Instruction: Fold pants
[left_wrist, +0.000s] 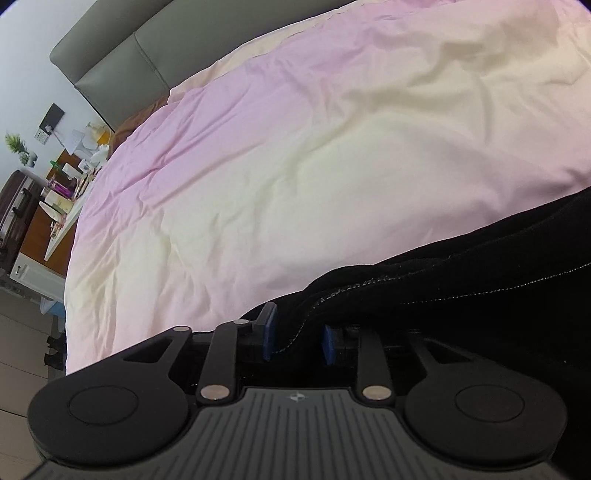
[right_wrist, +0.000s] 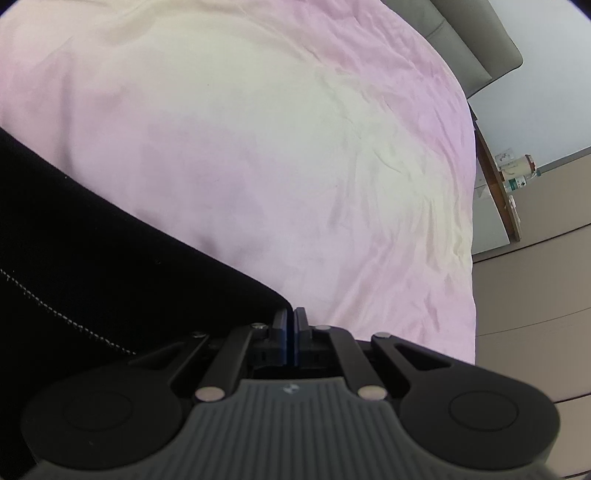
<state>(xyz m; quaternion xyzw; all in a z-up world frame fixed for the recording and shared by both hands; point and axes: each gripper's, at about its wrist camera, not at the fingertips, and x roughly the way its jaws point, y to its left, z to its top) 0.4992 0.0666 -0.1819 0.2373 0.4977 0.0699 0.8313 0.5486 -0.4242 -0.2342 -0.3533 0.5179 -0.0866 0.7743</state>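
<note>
Hovering low over the bed (left_wrist: 295, 166): left gripper (left_wrist: 297, 341), jaws standing apart, black pants (left_wrist: 461, 266) edge with white stitching lying between the blue pads (left_wrist: 269, 332). Pale pink-cream duvet rumpling beyond, grey headboard (left_wrist: 122, 55) behind, cluttered nightstand (left_wrist: 70, 177) at left.

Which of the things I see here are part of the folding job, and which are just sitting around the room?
Part of the job:
- black pants
- left gripper, open around the pants' edge
- right gripper, shut on the pants' corner
- bedspread under them

Just lying about:
- headboard
- cluttered desk
- suitcase
- bottles
</note>
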